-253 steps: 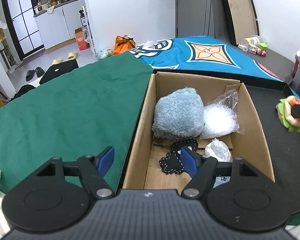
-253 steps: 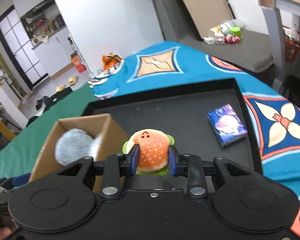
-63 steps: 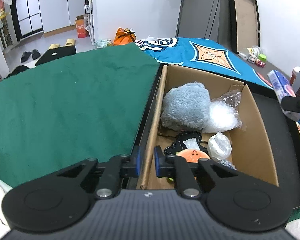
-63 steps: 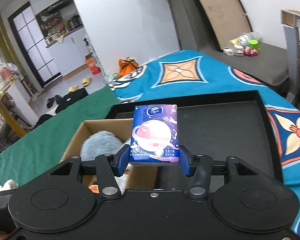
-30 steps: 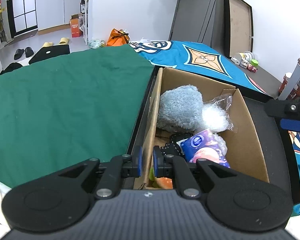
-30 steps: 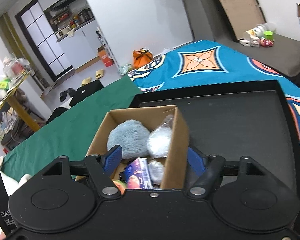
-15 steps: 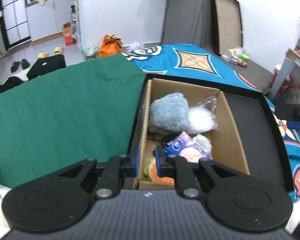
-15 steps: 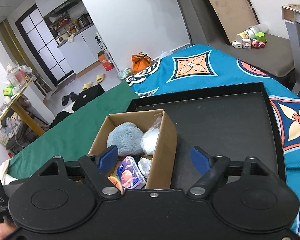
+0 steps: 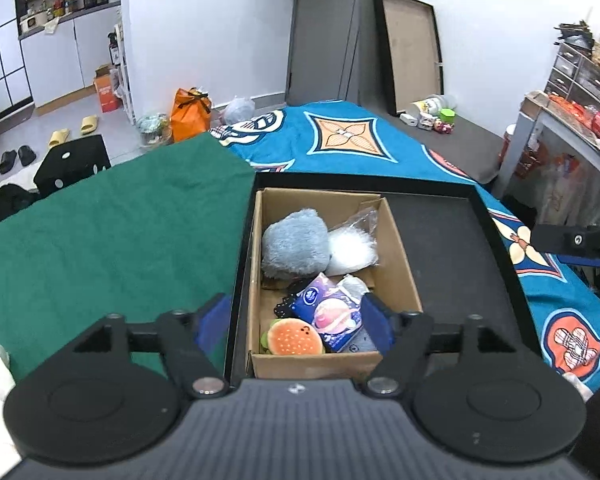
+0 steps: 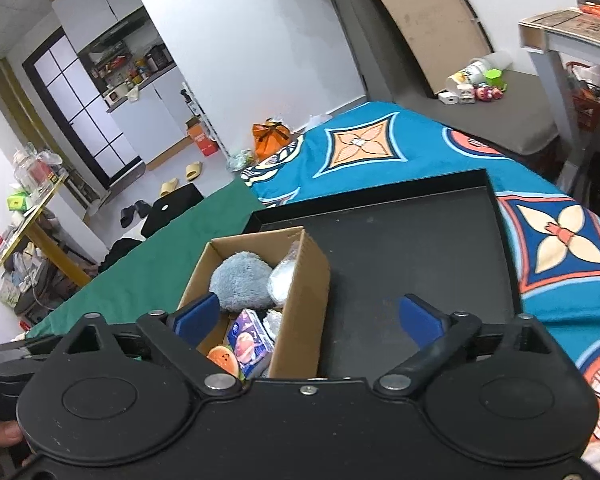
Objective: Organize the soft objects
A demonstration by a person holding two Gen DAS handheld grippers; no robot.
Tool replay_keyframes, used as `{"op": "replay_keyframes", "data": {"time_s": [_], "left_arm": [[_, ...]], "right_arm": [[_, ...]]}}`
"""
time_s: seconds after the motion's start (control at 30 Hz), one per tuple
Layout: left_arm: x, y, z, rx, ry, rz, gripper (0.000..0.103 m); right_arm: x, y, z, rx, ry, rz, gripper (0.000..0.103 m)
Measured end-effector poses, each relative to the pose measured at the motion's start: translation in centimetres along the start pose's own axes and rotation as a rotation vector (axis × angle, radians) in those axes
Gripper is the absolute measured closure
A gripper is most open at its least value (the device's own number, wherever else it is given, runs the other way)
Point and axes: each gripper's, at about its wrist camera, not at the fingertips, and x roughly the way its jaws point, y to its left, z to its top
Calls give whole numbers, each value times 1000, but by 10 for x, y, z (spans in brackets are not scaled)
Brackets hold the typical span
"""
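Below my left gripper (image 9: 294,316), whose jaws have just been opening with nothing pressed between them, the cardboard box (image 9: 396,256) holds the burger plush (image 9: 294,336) and tissue pack (image 9: 328,314). My right gripper (image 10: 308,314) hangs wide, seemingly above the box's near corner.

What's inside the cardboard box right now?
The cardboard box holds a grey plush, white plastic bag, tissue pack and burger plush. A black item beneath them is mostly covered.

The right gripper (image 10: 306,316) hangs wide apart and empty, its jaws just having been opening, above a cardboard box (image 10: 304,304) holding a grey plush (image 10: 242,280), tissue pack (image 10: 250,340) and burger toy (image 10: 224,358).
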Motion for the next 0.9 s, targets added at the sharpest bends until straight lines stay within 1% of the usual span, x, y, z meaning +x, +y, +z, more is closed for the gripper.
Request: {"op": "replay_keyframes", "data": {"time_s": [0.07,0.27,0.37,0.53,0.63,0.73,0.83,0.9], "left_arm": [[-7,-1,2,8,-3,2,24],[-25,-3,5,4,-9,0,18],[-36,-7,5,16,-12,-15,16],[-47,-11,3,7,-7,-39,12],[-52,-18,1,20,-2,-56,11],[-58,-23,0,32,-5,-66,10],[-64,-29,0,40,-11,-72,7],[-68,-31,0,44,-17,-66,2]], "right_arm": [[-7,0,-1,-12,-7,-12,0],[-28,-7,-2,-20,-30,-15,0],[-37,-14,-3,-16,-33,-20,0],[-52,-18,-4,-26,-37,-21,0],[-60,-19,-5,-34,-43,-16,0],[-68,-23,-5,-20,-40,15,0],[-75,-17,-5,-87,-30,-25,0],[-80,-16,-6,-99,-36,-22,0]]}}
